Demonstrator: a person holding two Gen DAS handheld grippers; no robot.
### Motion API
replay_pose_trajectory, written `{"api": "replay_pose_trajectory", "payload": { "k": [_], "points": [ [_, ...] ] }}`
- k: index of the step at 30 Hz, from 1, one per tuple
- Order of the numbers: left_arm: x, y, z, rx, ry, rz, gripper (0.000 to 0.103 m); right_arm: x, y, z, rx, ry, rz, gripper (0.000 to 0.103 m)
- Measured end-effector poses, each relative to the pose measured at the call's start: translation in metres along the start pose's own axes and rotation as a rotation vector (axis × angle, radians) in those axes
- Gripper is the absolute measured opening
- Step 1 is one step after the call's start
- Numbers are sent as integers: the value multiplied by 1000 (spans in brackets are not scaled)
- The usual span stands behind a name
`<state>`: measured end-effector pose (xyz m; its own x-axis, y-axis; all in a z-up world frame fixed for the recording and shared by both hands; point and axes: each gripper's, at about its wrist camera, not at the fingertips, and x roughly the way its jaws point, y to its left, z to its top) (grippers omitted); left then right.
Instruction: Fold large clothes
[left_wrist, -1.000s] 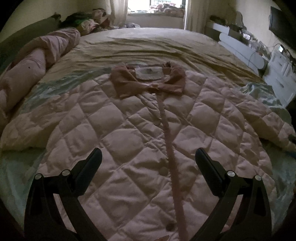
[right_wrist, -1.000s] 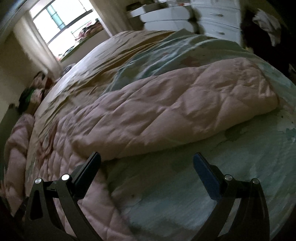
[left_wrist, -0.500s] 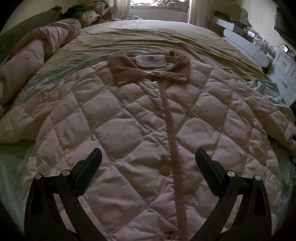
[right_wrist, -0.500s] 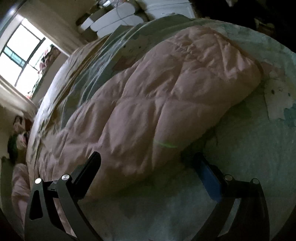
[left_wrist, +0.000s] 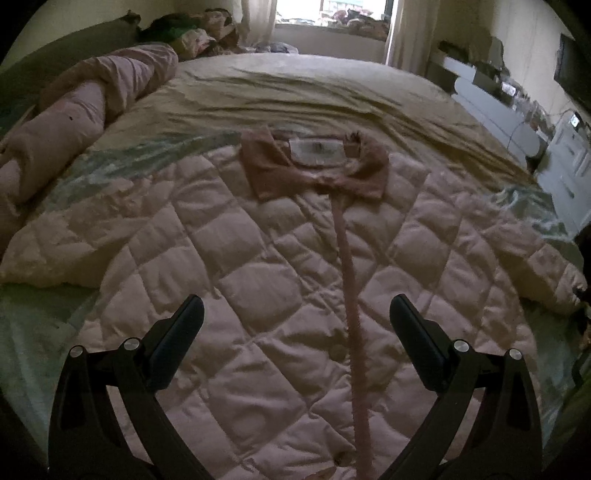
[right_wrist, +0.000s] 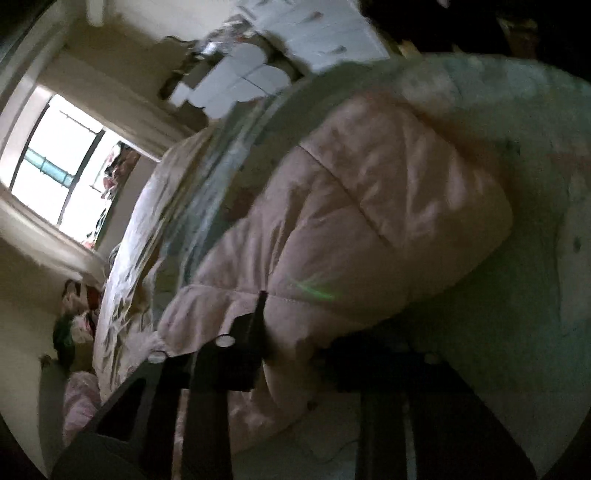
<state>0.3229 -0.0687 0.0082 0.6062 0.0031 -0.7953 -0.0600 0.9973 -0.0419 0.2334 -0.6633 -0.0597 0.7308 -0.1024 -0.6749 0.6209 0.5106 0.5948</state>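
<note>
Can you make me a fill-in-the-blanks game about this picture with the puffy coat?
The quilted jacket is coloured ____. It lies spread flat on a ____. The left gripper hovers over it with its jaws ____.
Missing words: pink; bed; open.

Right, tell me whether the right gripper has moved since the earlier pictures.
Yes. The right gripper has closed in on the quilted pink jacket sleeve, which now fills more of its view, and rolled: the bright window sits more tilted. Its jaws are closing, sleeve fabric between them.
</note>
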Motion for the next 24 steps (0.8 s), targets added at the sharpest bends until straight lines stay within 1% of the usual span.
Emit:
{"api": "replay_pose_trajectory", "payload": {
  "k": [1,3,8,11,19,22,24],
  "points": [
    [-4,1,1,-1,-5,-2,94,-5,9,2,-47,-15,-5,18],
    [-10,1,2,9,-7,-11,94,-18,30,5,-126,-48,-5,17],
    [-22,9,0,-16,-11,-30,94,-38,80,7,-271,-96,55,15],
    [-27,16,0,-38,-12,-34,94,-51,105,-2,-338,-108,85,15],
    [-48,31,-1,-41,-46,2,94,-81,179,-24,-501,-131,183,14],
    [-57,37,-2,-43,-60,5,94,-91,204,-39,-559,-128,225,14],
    [-61,40,-2,-47,-60,4,94,-97,219,-48,-600,-131,237,14]
  ]
}}
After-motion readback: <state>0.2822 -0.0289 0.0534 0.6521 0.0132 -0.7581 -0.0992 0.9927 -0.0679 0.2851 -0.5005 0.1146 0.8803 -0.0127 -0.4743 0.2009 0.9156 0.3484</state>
